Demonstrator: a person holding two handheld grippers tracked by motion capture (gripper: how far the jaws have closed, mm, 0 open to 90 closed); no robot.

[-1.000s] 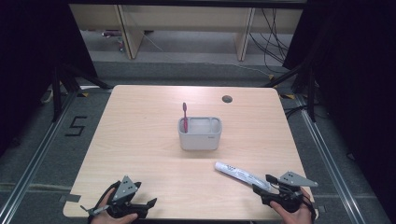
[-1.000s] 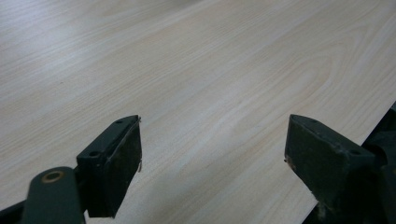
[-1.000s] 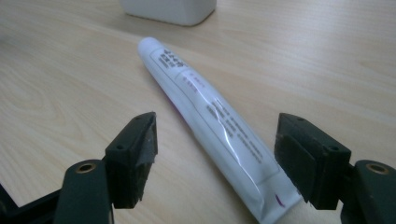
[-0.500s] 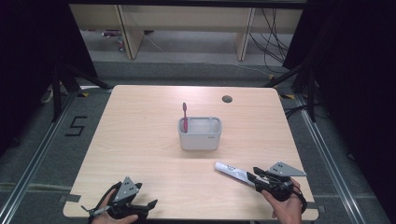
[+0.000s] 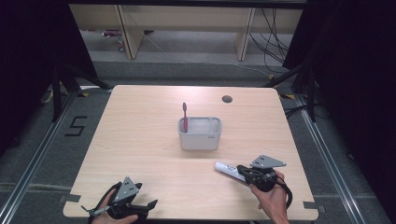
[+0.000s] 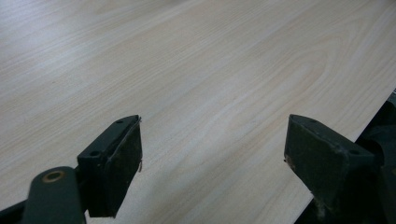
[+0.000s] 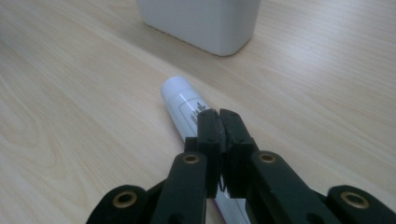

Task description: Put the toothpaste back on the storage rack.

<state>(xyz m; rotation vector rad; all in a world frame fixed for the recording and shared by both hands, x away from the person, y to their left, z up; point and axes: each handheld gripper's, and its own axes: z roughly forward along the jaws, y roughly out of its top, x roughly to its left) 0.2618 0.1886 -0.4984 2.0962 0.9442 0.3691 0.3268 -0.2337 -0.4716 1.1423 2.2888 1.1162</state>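
Note:
A white tube (image 5: 226,168) (image 7: 180,100) lies on the wooden table (image 5: 140,140), in front of and to the right of a grey holder (image 5: 200,135) (image 7: 201,21). A red toothbrush (image 5: 185,116) stands upright in the holder's left part. My right gripper (image 5: 243,171) (image 7: 218,116) is shut, its jaws pressed together just over the tube's near half; the tube runs on beneath them. My left gripper (image 5: 152,205) (image 6: 212,158) is open over bare wood at the table's front left, with nothing between its jaws.
A small round hole (image 5: 227,99) sits in the table near its far edge. The table's front edge lies close under both hands. Shelving and cables stand on the floor beyond the far side.
My right gripper has slid left along the tube, from its near end to over its body. The tube and the left gripper have stayed in place.

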